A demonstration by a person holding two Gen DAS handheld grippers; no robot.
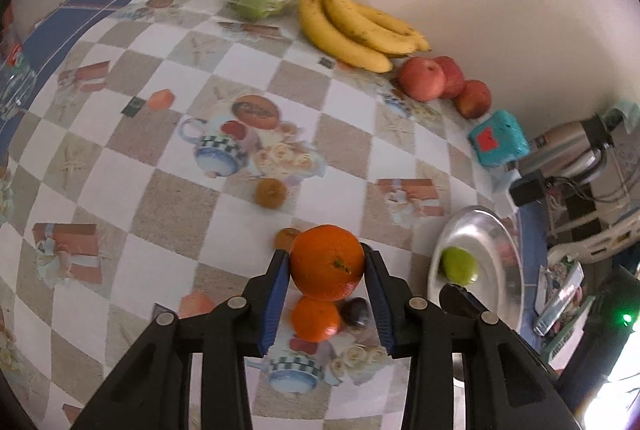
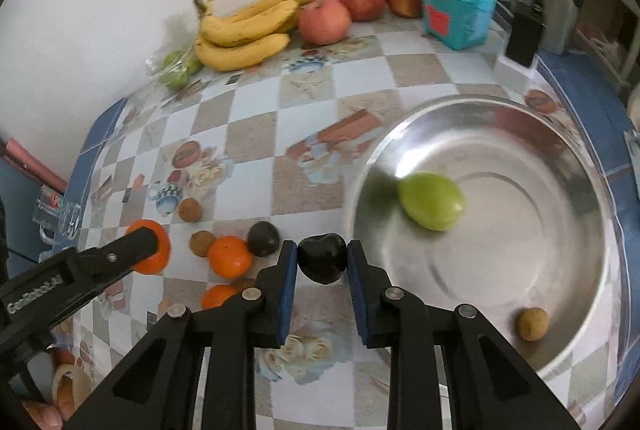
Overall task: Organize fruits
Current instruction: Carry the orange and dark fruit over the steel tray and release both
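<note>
At lower centre of the left wrist view, the left gripper (image 1: 326,264) clamps an orange (image 1: 327,262) between its fingers above the checked worktop (image 1: 160,189), bananas (image 1: 352,25) at upper centre. In the right wrist view, the right gripper (image 2: 322,264) pinches a dark fruit (image 2: 322,258) at lower centre, just beside the steel bowl (image 2: 560,350), which holds a green fruit (image 2: 432,200) at right.

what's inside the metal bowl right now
The metal bowl holds a green fruit and a small brown fruit. The right gripper hides part of its near-left rim.
</note>
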